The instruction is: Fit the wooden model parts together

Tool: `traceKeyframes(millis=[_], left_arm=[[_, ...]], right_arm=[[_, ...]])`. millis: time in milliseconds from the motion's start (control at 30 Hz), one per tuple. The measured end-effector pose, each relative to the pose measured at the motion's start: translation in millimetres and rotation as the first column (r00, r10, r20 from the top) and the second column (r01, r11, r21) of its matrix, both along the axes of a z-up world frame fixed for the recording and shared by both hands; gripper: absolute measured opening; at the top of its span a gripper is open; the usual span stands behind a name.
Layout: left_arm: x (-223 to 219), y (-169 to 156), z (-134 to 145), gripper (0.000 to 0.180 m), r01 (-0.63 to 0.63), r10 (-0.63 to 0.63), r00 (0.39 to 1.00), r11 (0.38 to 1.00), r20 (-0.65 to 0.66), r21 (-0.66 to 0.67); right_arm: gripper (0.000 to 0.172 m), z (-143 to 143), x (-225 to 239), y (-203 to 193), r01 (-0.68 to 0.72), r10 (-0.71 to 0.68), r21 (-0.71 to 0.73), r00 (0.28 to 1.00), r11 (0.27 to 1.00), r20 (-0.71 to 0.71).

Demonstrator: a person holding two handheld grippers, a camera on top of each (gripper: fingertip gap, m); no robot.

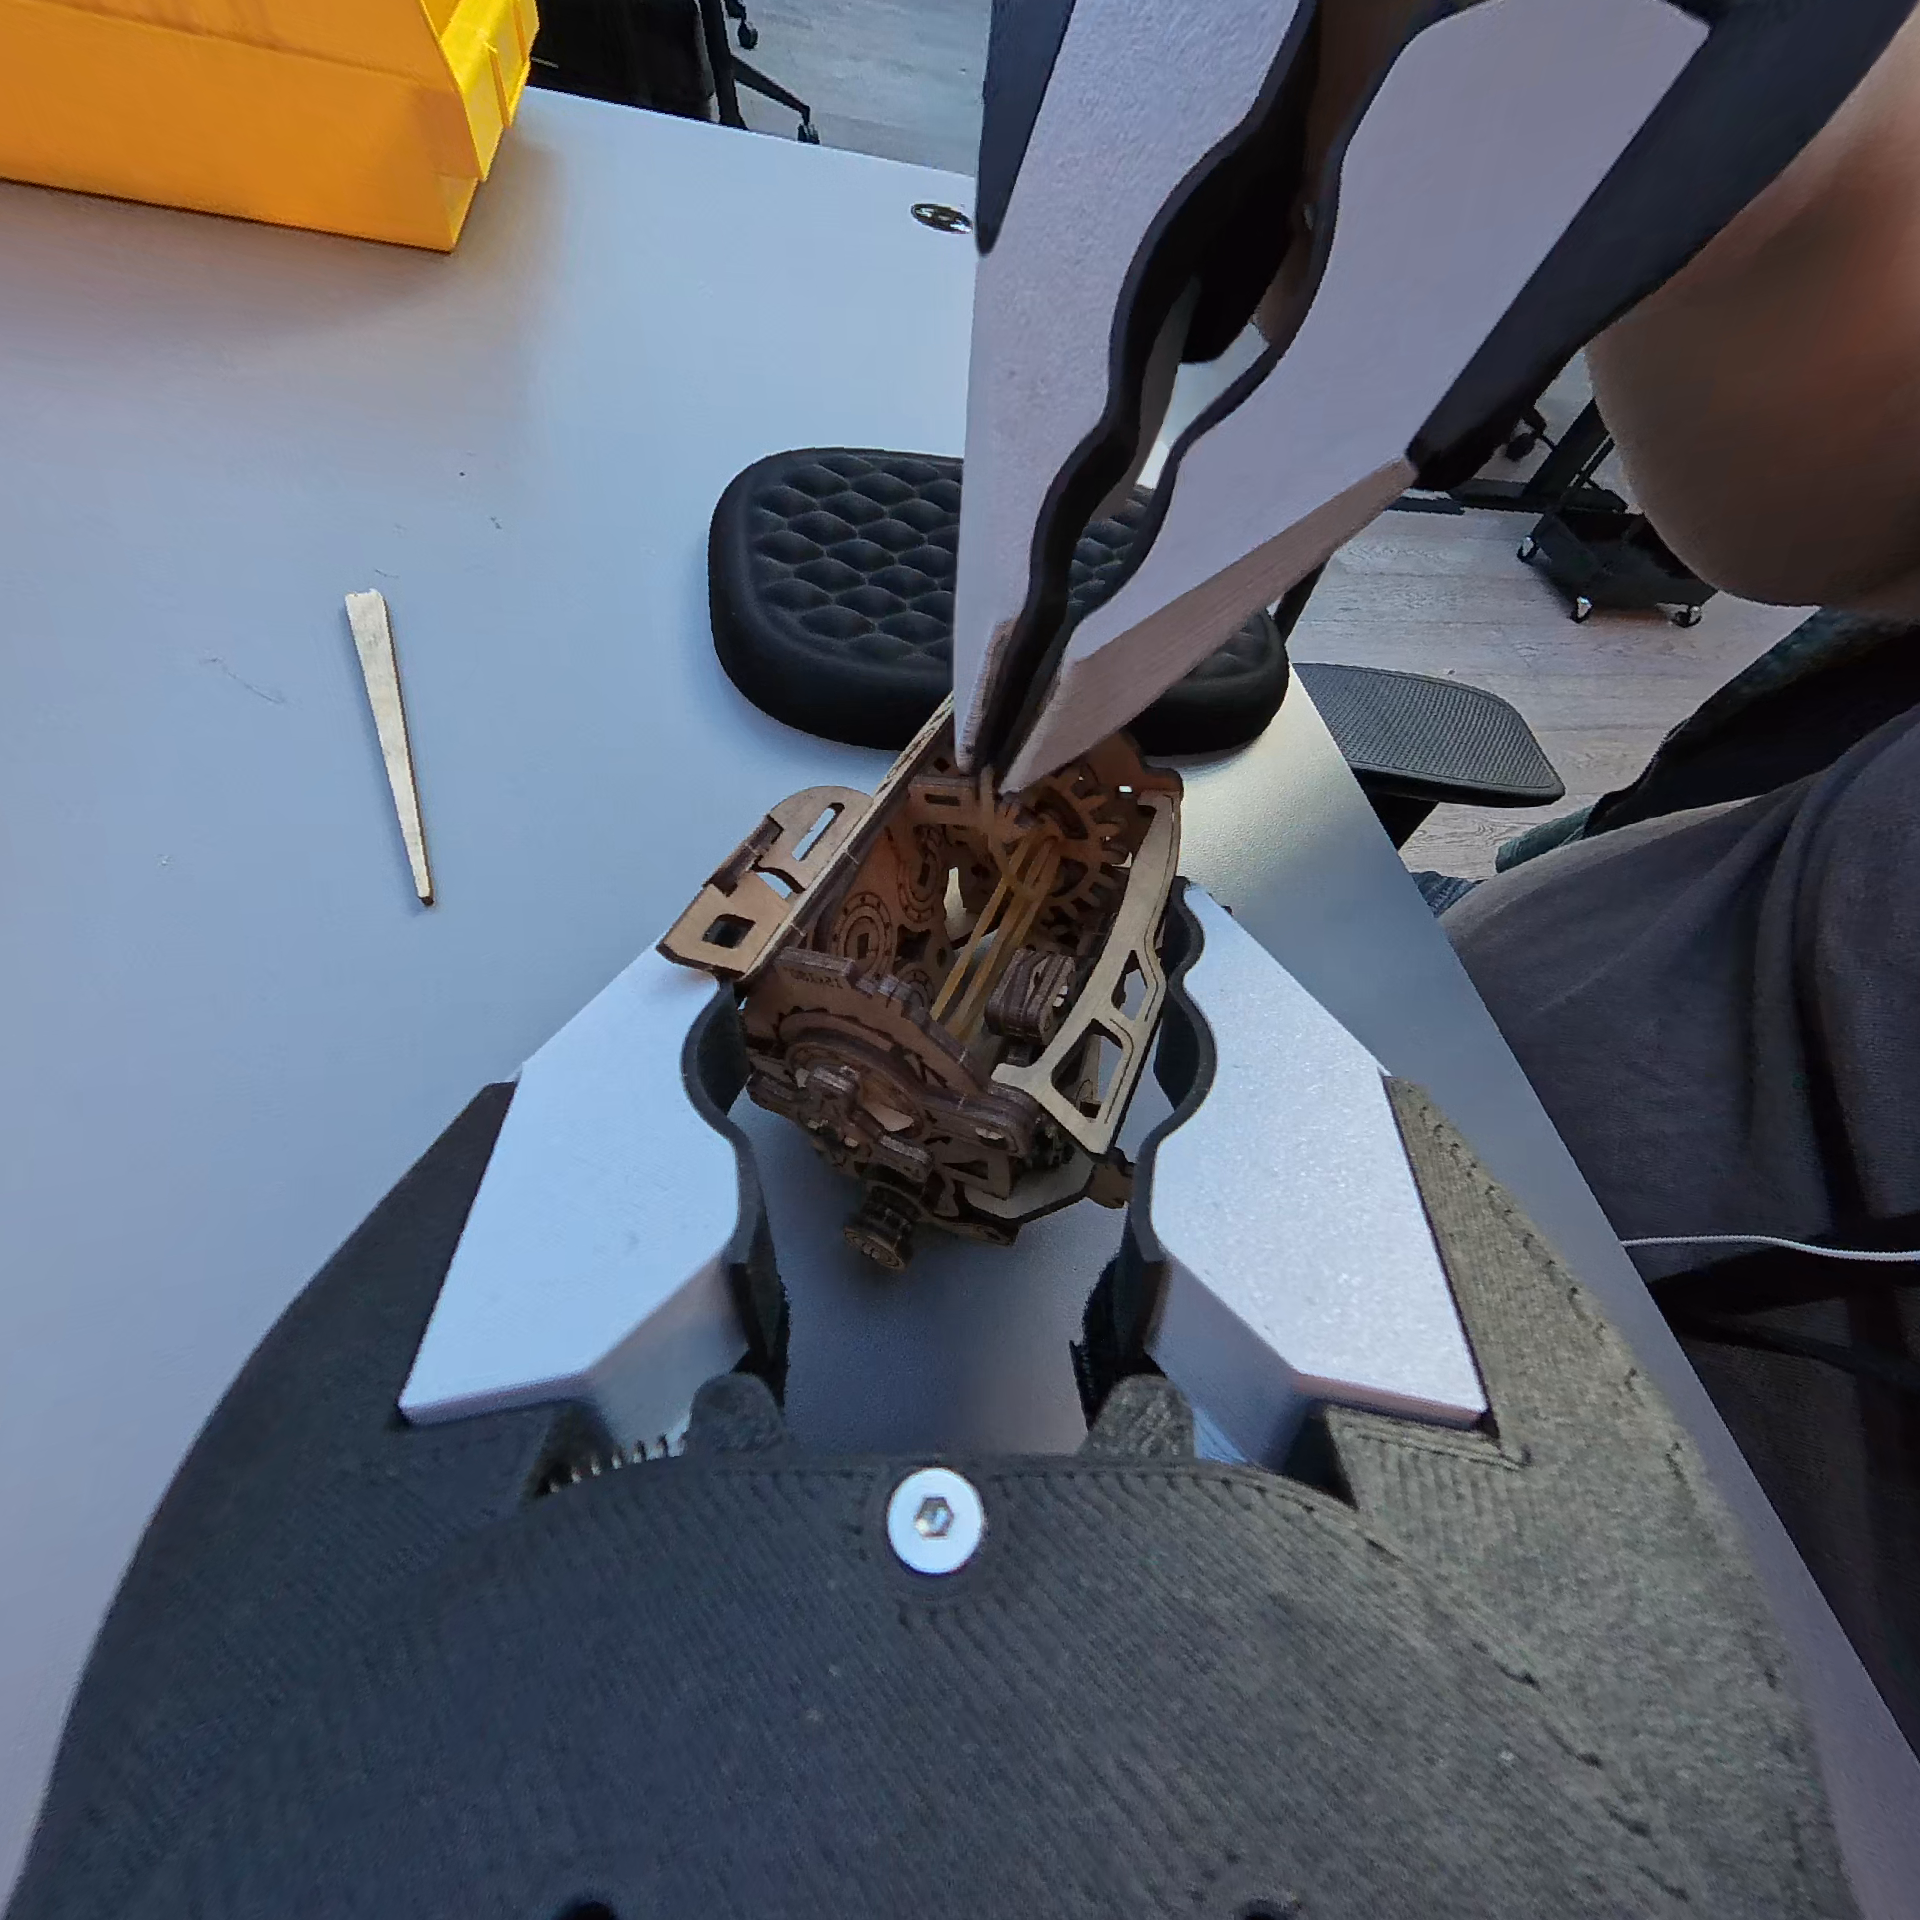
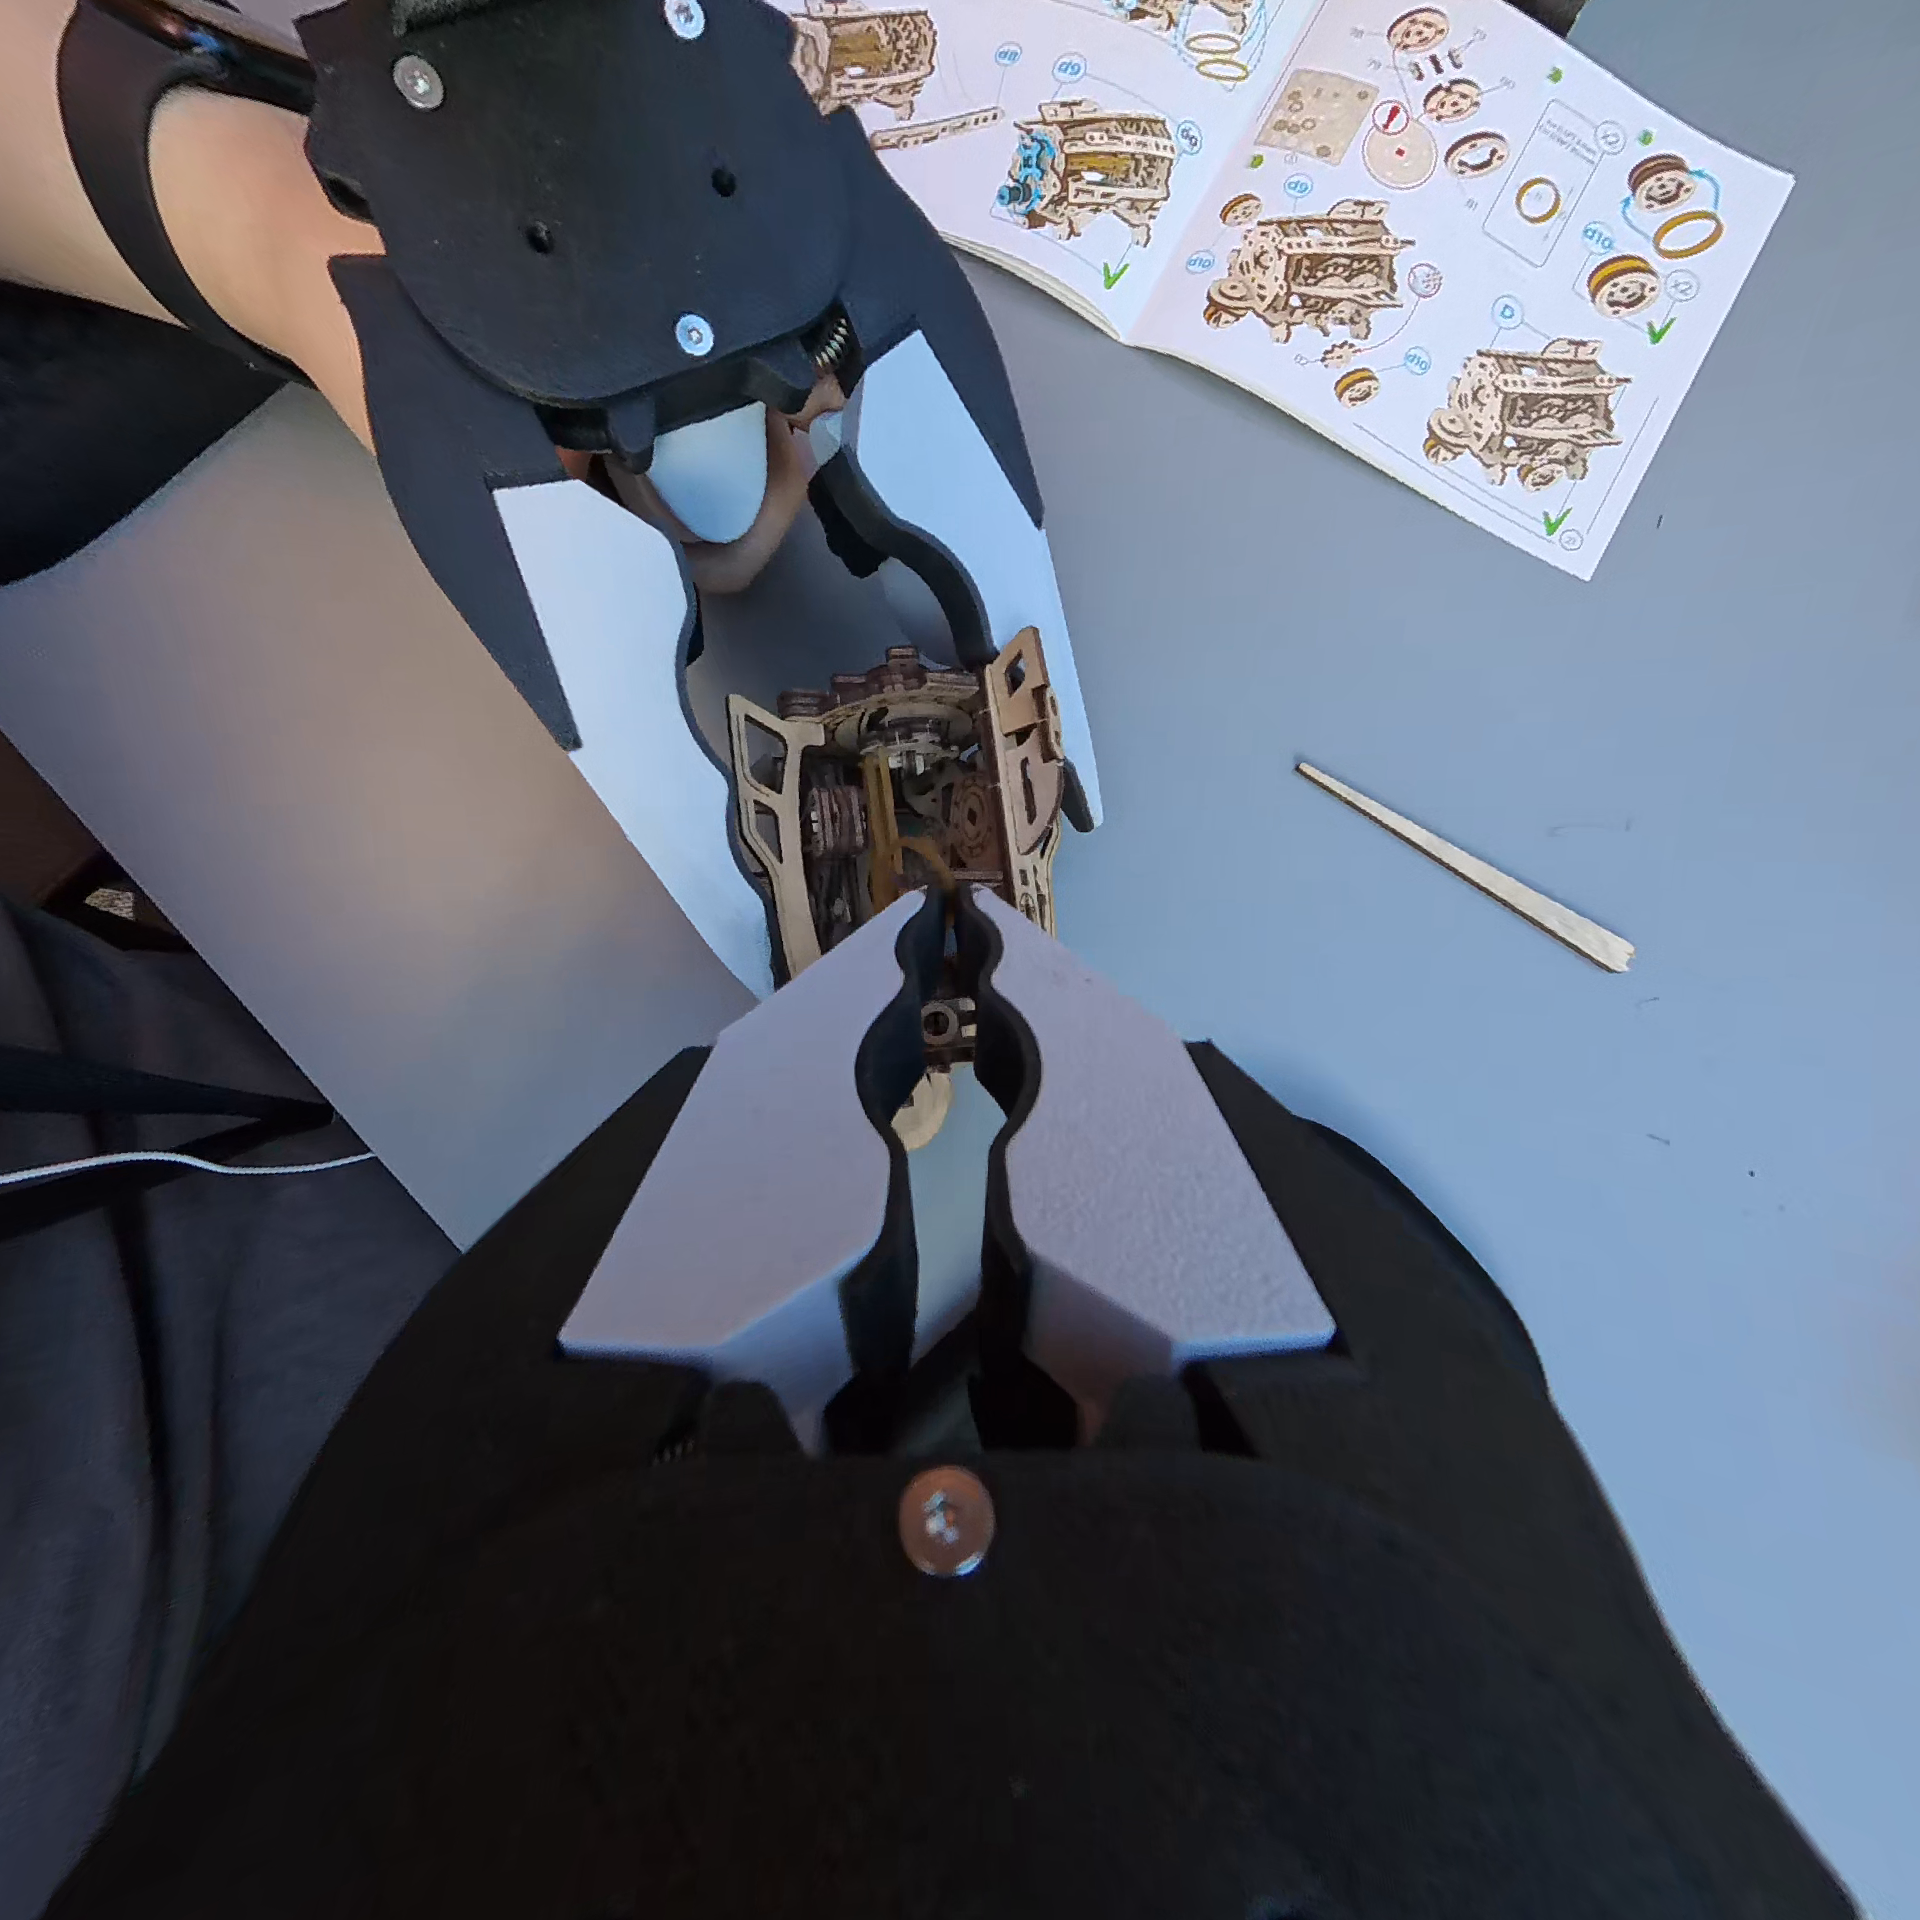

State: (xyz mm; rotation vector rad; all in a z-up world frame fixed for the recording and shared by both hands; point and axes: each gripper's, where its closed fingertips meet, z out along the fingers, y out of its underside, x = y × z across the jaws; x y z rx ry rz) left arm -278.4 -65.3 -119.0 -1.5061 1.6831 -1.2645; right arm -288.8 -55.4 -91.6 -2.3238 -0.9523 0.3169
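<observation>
wooden model point(image 1: 935, 997) gripped, yellow bin point(image 1: 260, 104) nearby

The wooden model point(image 1: 935, 997) between the left gripper's point(image 1: 951, 966) white fingers is light and dark brown, with a yellow rubber band point(image 1: 992, 935). Past them lie a black honeycomb pad point(image 1: 842, 561) and a yellow bin point(image 1: 260, 104).
</observation>
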Motion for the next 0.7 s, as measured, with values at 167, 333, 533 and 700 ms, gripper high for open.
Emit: traceKeyframes(millis=[167,333,533,700], left_arm=[[0.0,0.0,0.0,0.078,0.0,0.0,1.0,1.0,0.0,-0.002],[0.0,-0.2,-0.1,0.078,0.001,-0.001,1.0,1.0,0.0,0.002],[0.0,-0.2,0.0,0.078,0.001,-0.001,1.0,1.0,0.0,0.001],[0.0,0.0,0.0,0.078,0.0,0.0,1.0,1.0,-0.001,-0.002]], right_arm=[[0.0,-0.7,-2.1,-1.7,-0.024,0.023,0.007,0.999,1.0,0.038],[0.0,0.8,-3.8,-3.7,-0.034,0.034,0.009,0.998,0.999,0.057],[0.0,2.5,-5.7,-5.9,-0.049,0.049,0.005,0.995,0.999,0.085],[0.0,3.0,-8.4,-5.8,-0.079,0.076,0.021,0.99,0.997,0.115]])
